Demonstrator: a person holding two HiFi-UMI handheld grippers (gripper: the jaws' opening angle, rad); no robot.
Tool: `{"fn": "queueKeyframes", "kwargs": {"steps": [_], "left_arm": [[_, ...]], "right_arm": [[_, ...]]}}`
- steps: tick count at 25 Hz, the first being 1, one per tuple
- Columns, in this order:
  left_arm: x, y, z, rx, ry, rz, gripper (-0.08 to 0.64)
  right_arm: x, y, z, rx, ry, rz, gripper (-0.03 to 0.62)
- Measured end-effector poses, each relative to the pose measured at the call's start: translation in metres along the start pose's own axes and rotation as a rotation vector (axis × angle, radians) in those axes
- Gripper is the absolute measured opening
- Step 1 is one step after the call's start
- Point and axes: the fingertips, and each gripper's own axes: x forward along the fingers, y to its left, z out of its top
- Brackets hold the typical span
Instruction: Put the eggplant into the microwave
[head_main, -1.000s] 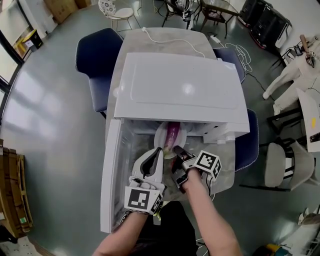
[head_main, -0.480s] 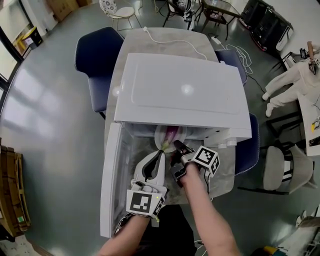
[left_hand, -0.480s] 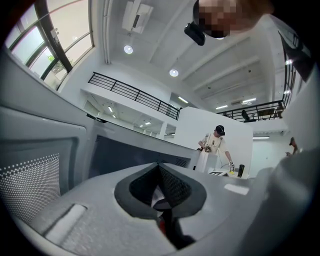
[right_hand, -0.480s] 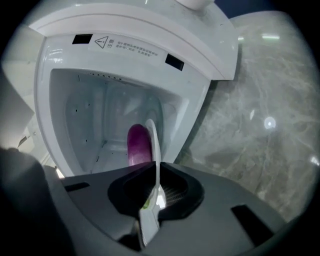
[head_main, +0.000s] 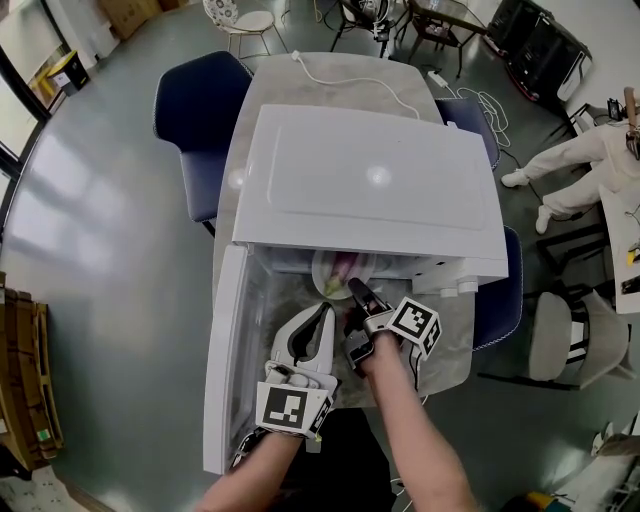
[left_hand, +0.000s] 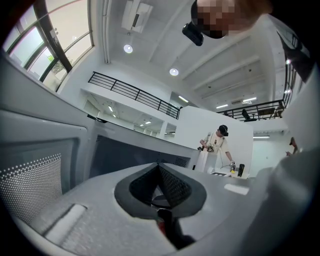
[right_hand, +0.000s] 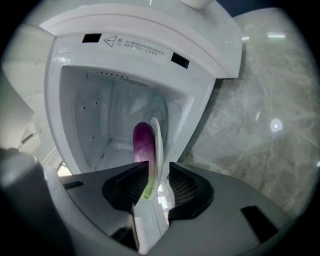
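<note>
Eggplant (right_hand: 142, 140) on its plate (right_hand: 156, 145) sits between just-opened jaws of right gripper (right_hand: 154, 176).

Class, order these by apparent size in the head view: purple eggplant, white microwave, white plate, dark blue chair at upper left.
1. white box-shaped microwave
2. dark blue padded chair
3. round white plate, partly under the microwave's front edge
4. purple eggplant, lying on the plate

A: The white box-shaped microwave (head_main: 370, 180)?
B: Smooth, glossy casing; light glints off its top.
A: The grey marbled desk (right_hand: 260, 110)?
B: Polished, stone-like.
A: The long purple eggplant (right_hand: 142, 142)?
B: Smooth, shiny skin.
</note>
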Motion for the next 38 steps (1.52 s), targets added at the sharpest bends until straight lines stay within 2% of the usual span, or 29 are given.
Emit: {"fn": "queueKeyframes", "kwargs": {"steps": [4, 8, 10, 11, 20, 26, 33, 38], "left_arm": [[-0.002, -0.001, 0.002, -0.007, 0.006, 0.003, 0.008], [-0.003, -0.001, 0.004, 0.001, 0.002, 0.002, 0.008], [-0.004, -0.002, 0.005, 0.002, 0.001, 0.001, 0.008], [-0.004, -0.002, 0.004, 0.003, 0.000, 0.001, 0.008], [-0.005, -0.002, 0.007, 0.005, -0.008, 0.002, 0.008], [0.000, 0.000, 0.005, 0.007, -0.005, 0.010, 0.008], [0.005, 0.001, 0.004, 0.009, -0.003, 0.015, 0.008], [0.008, 0.003, 0.002, 0.008, 0.001, 0.020, 0.008]], "right_arm": [[-0.016, -0.003, -0.011, 0.025, 0.000, -0.009, 0.115], [-0.015, -0.005, -0.030, 0.059, 0.049, -0.016, 0.110], [-0.011, -0.004, -0.033, 0.067, 0.058, -0.015, 0.049], [-0.008, -0.002, -0.033, 0.067, 0.056, -0.008, 0.025], [0.016, 0.014, -0.013, 0.044, 0.004, 0.064, 0.021], [0.029, 0.019, 0.004, -0.084, -0.021, 0.080, 0.021], [0.035, 0.019, 0.017, -0.256, -0.042, 0.051, 0.023], [0.040, 0.028, 0.024, -0.432, -0.069, 0.034, 0.035]]}}
